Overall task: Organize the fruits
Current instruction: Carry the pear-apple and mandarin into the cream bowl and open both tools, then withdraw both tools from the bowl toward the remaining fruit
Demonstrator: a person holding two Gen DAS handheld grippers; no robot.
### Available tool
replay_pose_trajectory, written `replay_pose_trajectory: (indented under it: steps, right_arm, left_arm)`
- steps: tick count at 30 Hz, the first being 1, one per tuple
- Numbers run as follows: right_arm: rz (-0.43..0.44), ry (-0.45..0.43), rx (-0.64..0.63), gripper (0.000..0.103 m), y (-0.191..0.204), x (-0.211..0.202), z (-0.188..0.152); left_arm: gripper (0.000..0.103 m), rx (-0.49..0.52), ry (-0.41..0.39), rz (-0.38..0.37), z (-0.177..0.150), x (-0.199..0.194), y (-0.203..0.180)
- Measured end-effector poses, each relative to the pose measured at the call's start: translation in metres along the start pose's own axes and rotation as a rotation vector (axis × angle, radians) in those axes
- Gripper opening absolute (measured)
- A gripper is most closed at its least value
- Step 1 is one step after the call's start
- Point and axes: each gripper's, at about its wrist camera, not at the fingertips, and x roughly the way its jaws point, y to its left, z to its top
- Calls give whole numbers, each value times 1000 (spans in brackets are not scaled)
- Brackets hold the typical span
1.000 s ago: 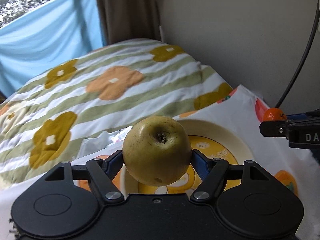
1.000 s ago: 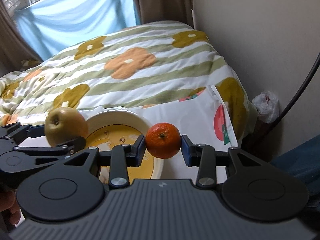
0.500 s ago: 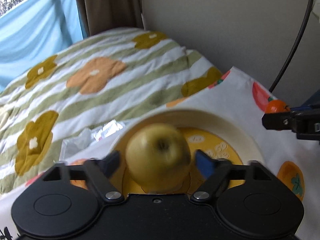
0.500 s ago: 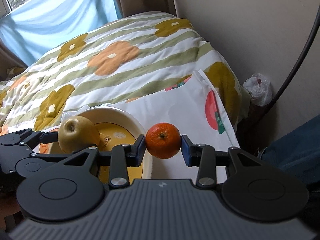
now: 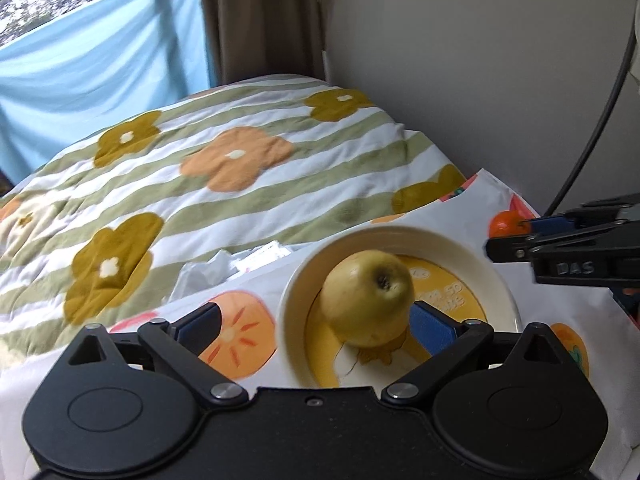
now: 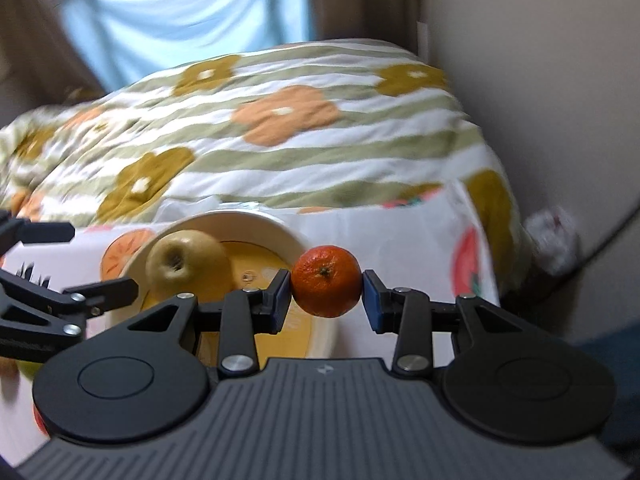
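A quilt (image 5: 240,184) striped green and white, patterned with orange and mustard flowers, is spread over the bed. A white cloth (image 6: 404,240) printed with orange fruit slices is laid over its near end. Crumpled white plastic wrapping (image 5: 236,264) is seen where the two meet. A blue sheet (image 5: 100,68) and a brown curtain (image 5: 264,20) are hung behind, beside a plain wall (image 5: 480,80). A black cable (image 5: 600,120) is seen against that wall, and a crumpled white bag (image 6: 554,240) lies low beside the bed.

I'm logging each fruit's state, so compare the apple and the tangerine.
Held: the tangerine is clamped in the right gripper; the apple sits in the bowl, with the left gripper open around it.
Colour: the apple is yellow-green, the tangerine bright orange.
Size: the apple looks bigger than the tangerine.
Shared: both are round.
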Motion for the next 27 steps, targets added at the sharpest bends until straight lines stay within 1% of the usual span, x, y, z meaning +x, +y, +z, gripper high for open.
replay_pose_trajectory:
  steps: [5, 8, 12, 15, 16, 18, 19, 20, 21, 23, 27]
  right_arm:
    - [70, 31, -149, 53, 21, 23, -7]
    - [71, 48, -202, 53, 29, 37, -13]
    - [88, 48, -212, 53, 31, 46, -17]
    - [79, 43, -219, 54, 31, 47, -18]
    - [75, 30, -224, 57, 31, 46, -19]
    - [70, 4, -234, 76, 30, 42, -19]
    - [68, -11, -235, 81, 29, 39, -19]
    - [66, -26, -232, 92, 28, 36, -20]
    - [60, -38, -226, 101, 26, 32, -20]
    - [52, -48, -213, 102, 24, 26, -22]
    - [43, -43, -181, 102, 18, 15, -23]
  left_arm:
    - [102, -36, 10, 29, -14, -12, 8]
    - [102, -52, 12, 46, -24, -18, 11]
    - [102, -72, 16, 57, -31, -20, 14]
    - [102, -81, 14, 65, -33, -23, 13]
    - [102, -82, 10, 67, -33, -24, 13]
    - [102, -82, 3, 70, -35, -27, 12]
    - [102, -83, 0, 74, -35, -29, 12]
    - [102, -84, -2, 77, -36, -30, 11]
    - [102, -87, -3, 80, -37, -32, 11]
    - [102, -94, -6, 88, -38, -36, 9]
    - [102, -102, -16, 103, -40, -46, 3]
